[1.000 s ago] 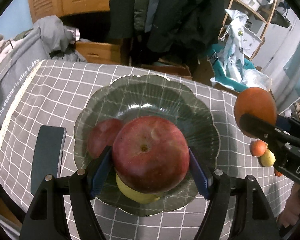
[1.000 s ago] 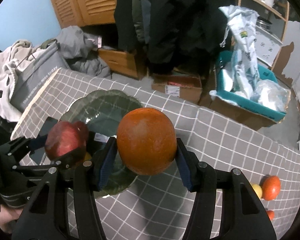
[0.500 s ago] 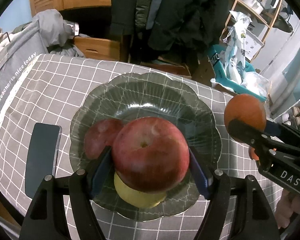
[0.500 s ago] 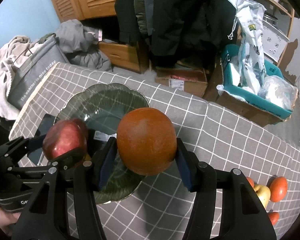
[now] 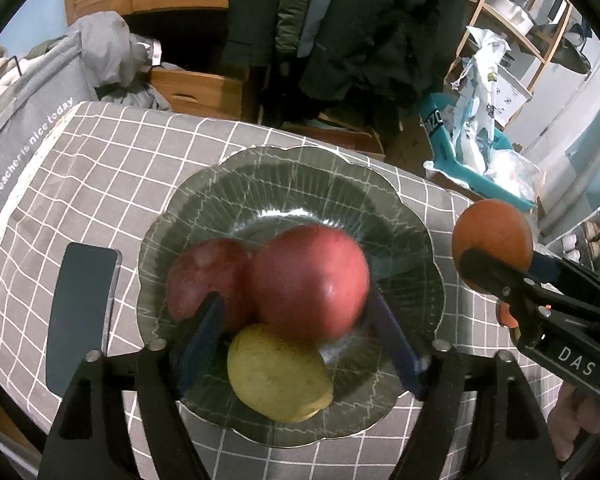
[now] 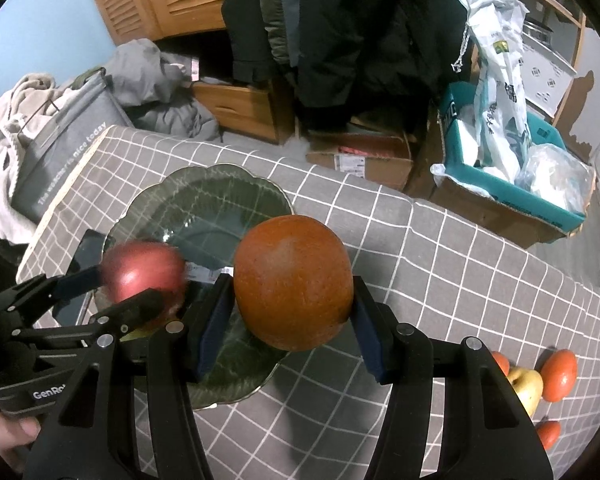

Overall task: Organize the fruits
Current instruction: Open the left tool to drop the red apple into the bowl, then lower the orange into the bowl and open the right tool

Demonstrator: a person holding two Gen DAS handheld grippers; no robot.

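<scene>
Left gripper (image 5: 300, 316): jaws spread and have just been opening – the blue pads stand clear of the large red apple, which is blurred between them, so it is judged to be dropping free rather than held.
Large red apple (image 5: 308, 280): between the left fingers, low over the near part of the plate, touching or just above the fruit already there.
Yellow fruit (image 5: 278, 372): closest to the left gripper, lying in the plate just under the apple.
Second red apple (image 5: 204, 276): in the plate, beside the left finger.
Plate (image 5: 300, 176): dark, scalloped, beyond the fingertips – the collecting place, as judged from the fruit gathered in it.
Right gripper (image 6: 294, 316): pads pressed on the orange from both sides.
Orange (image 6: 294, 280): carried above the plate's near rim, judged to be waiting its turn.
Loose fruit (image 6: 558, 374): well off to the right gripper's right on the checked cloth (image 6: 440, 260), not yet gathered.
</scene>
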